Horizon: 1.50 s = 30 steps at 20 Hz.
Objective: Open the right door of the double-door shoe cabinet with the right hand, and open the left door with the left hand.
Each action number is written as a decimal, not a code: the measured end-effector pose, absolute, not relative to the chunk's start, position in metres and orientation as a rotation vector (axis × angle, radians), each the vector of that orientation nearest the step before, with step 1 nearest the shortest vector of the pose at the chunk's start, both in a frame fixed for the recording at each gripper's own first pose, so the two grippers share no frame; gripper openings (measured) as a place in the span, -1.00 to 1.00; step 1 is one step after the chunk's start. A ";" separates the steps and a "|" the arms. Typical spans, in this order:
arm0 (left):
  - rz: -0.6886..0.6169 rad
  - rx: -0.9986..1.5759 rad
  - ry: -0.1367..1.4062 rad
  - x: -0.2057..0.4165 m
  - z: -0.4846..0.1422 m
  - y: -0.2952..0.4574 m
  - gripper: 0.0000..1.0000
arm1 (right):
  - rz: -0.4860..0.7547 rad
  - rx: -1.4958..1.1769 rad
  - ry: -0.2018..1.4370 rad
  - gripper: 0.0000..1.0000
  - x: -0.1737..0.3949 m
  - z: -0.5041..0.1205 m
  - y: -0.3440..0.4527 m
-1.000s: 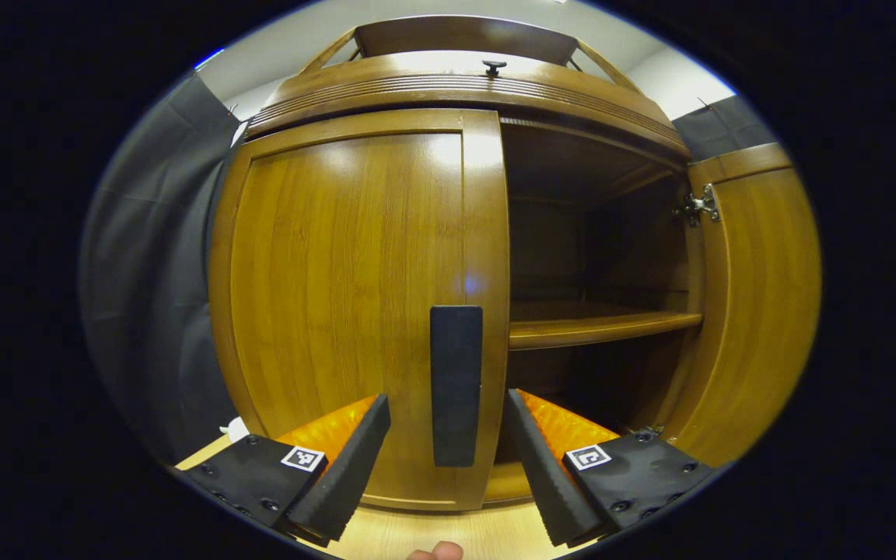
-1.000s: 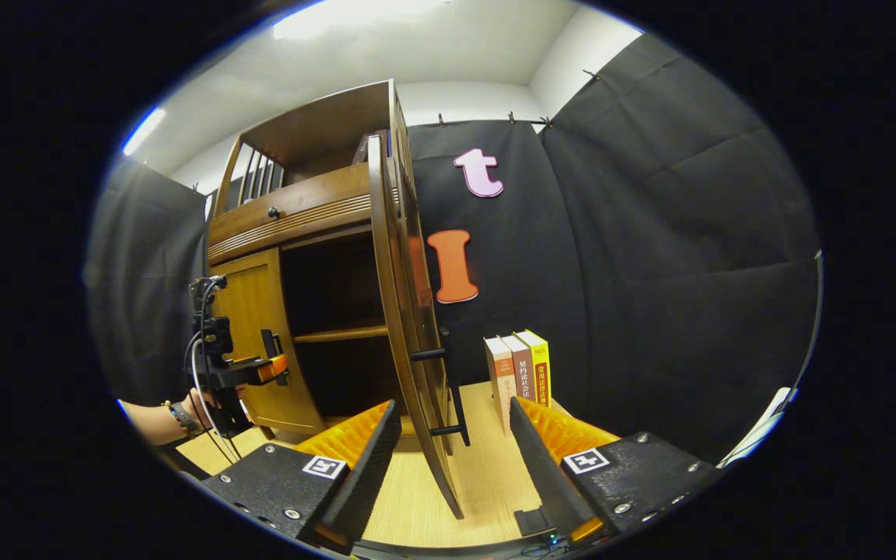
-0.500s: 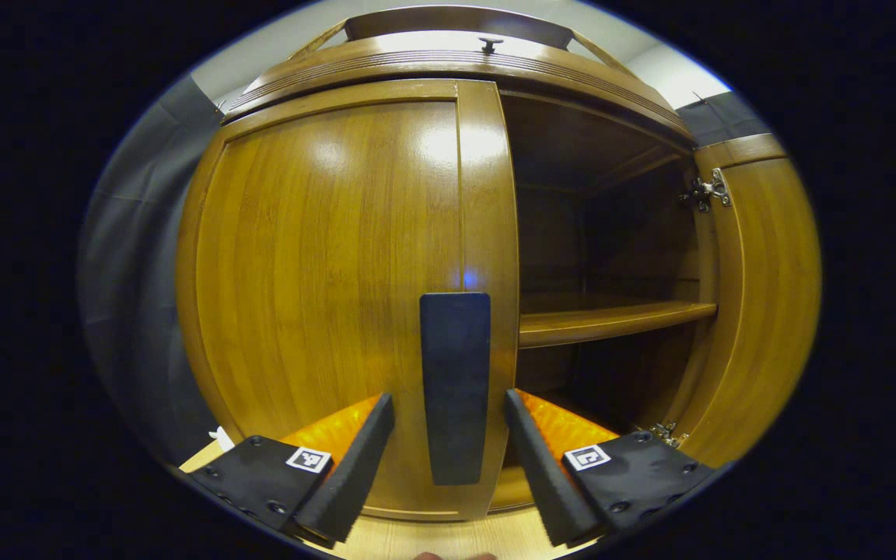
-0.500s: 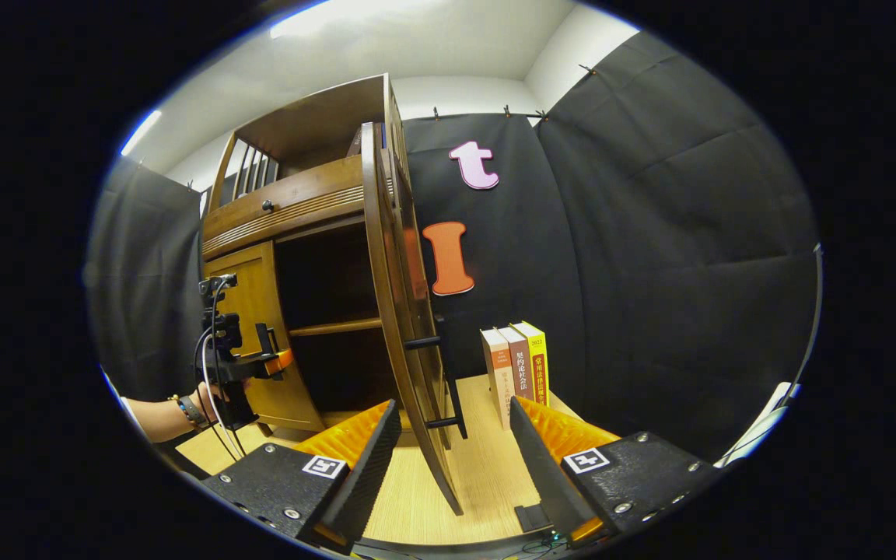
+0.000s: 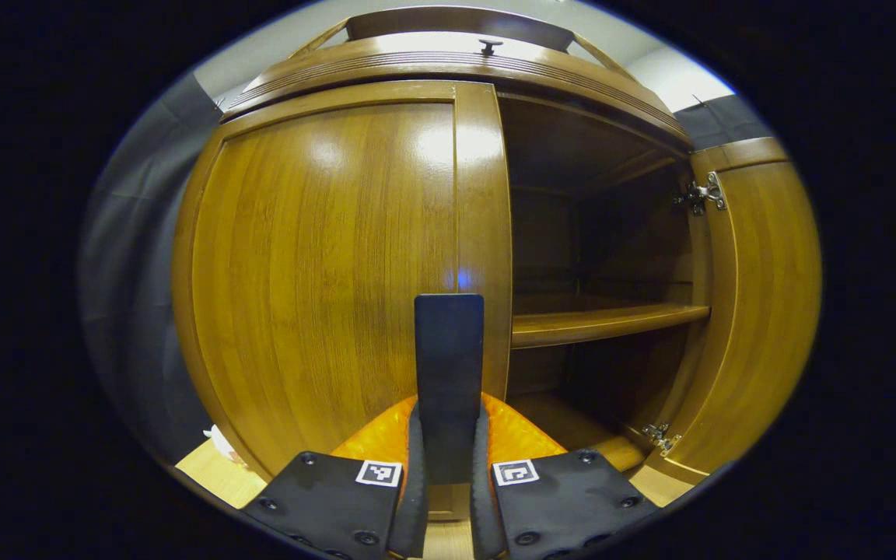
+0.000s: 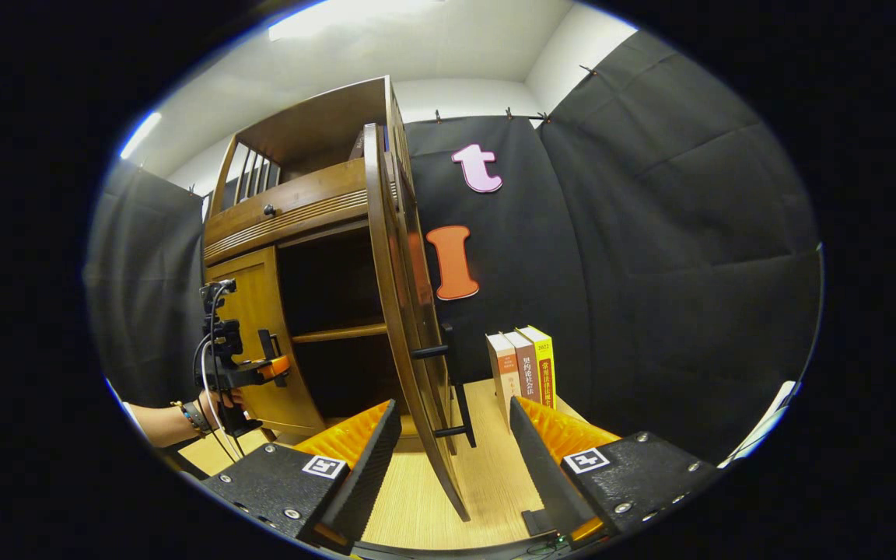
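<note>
At the shoe cabinet (image 5: 448,70), the right door (image 6: 405,311) hangs swung wide, edge-on, that half done; left door (image 5: 323,257) remains flush, its upright handle (image 5: 449,365) clamped by the left gripper (image 5: 448,498), pull pending; right gripper (image 6: 448,459) gapes wide, holding nothing.

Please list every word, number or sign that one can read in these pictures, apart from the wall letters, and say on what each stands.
"2022": at the top of the yellow book's spine, right gripper view.
Other spine writing on the three books: too small to read with certainty.
Black-and-white square marker: a pattern, no words.
</note>
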State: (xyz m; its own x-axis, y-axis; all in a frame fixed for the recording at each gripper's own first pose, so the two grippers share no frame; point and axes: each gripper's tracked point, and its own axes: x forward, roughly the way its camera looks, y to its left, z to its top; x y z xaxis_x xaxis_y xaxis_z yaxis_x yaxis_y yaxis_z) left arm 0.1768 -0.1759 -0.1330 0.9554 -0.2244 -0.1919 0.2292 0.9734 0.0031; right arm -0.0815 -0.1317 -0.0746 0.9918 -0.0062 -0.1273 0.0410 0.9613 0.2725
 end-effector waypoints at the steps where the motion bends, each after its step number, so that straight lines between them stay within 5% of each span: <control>1: -0.230 0.024 0.194 0.176 -0.133 -0.176 -0.42 | -0.022 0.281 0.125 0.73 -0.084 -0.074 -0.130; 10: -0.240 0.025 0.229 0.128 -0.124 -0.161 -0.44 | -0.002 0.236 0.118 0.73 -0.090 -0.067 -0.118; 23: -0.073 0.029 0.219 0.016 -0.095 -0.043 -0.45 | 0.031 0.146 0.093 0.73 -0.076 -0.057 -0.104; 30: 0.033 0.043 0.160 -0.008 -0.076 0.038 -0.65 | 0.042 0.150 0.081 0.73 -0.069 -0.054 -0.096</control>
State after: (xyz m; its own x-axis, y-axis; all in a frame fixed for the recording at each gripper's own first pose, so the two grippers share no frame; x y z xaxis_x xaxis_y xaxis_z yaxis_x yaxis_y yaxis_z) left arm -0.0082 0.0377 -0.0760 0.9866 0.0361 -0.1589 -0.0291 0.9985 0.0458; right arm -0.0685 -0.0962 -0.0544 0.9958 0.0481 -0.0774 -0.0360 0.9878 0.1513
